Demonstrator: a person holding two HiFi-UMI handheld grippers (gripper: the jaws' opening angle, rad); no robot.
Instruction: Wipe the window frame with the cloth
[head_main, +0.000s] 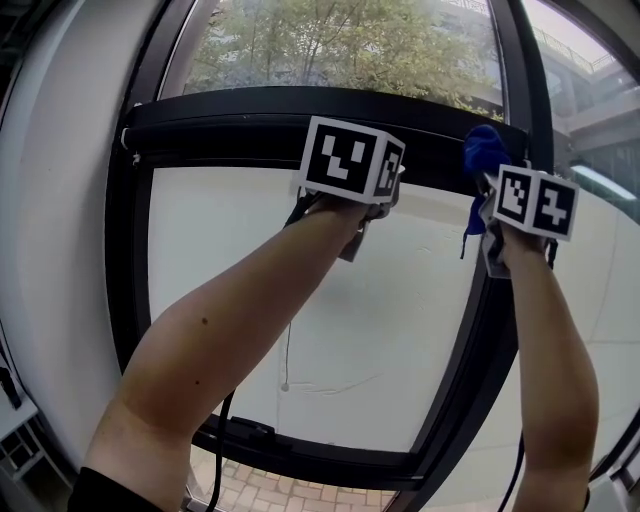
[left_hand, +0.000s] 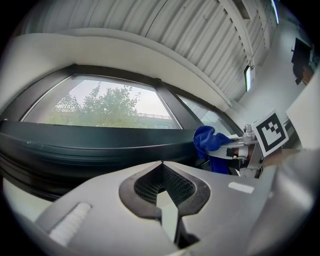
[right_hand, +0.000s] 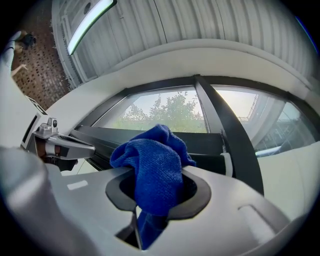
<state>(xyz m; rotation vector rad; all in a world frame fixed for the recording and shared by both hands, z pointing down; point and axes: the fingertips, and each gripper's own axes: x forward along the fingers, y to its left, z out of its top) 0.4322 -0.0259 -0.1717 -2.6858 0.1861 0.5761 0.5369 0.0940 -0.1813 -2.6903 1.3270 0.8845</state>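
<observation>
A black window frame (head_main: 250, 112) crosses the head view, with an upright black post (head_main: 520, 90) at the right. My right gripper (head_main: 487, 170) is shut on a blue cloth (head_main: 484, 148), held up where the horizontal bar meets the post. The cloth (right_hand: 152, 167) bulges out of the jaws in the right gripper view, just short of the bar (right_hand: 150, 137). My left gripper (head_main: 352, 205) is raised just below the bar, its jaws shut with nothing between them. In the left gripper view the bar (left_hand: 90, 145) lies close ahead and the cloth (left_hand: 209, 142) shows at the right.
White frosted panels (head_main: 240, 260) fill the lower window, trees show through the glass above. A thin cord (head_main: 287, 360) hangs down the pane. A black lower frame rail (head_main: 300, 455) runs along the bottom. A white wall (head_main: 50, 250) curves along the left.
</observation>
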